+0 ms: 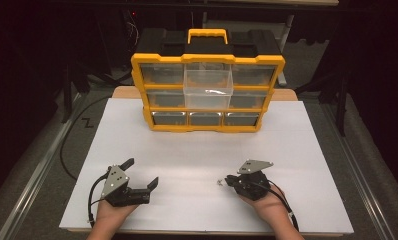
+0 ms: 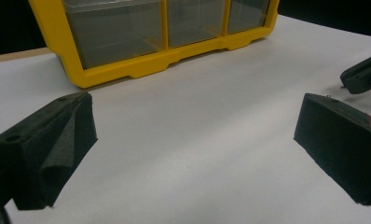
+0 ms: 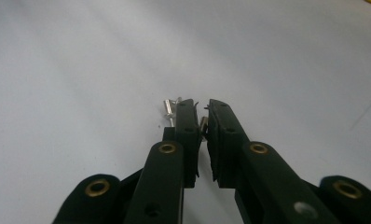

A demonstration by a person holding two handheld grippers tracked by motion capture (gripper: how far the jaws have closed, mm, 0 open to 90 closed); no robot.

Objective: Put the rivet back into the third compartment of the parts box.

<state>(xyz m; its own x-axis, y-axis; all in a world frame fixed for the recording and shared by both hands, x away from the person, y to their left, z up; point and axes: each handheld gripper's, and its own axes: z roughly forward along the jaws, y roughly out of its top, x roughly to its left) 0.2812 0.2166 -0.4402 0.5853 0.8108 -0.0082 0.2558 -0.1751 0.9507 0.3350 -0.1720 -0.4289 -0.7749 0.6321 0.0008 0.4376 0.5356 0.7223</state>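
Two tongs near the board's (image 1: 307,145) front edge: left tongs (image 1: 143,172) agape, right tongs (image 1: 226,181) pinching screws (image 3: 203,123).

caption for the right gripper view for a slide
Right tongs shut on a small metal screw, more screws lying beside them on the white table.

Two black jaws of the right gripper (image 3: 202,108) rising from the bottom edge, nearly closed, pinching a small silvery metal piece (image 3: 203,124). More small metal pieces (image 3: 168,106) lying just left of the tips, on a white table surface (image 3: 81,70).
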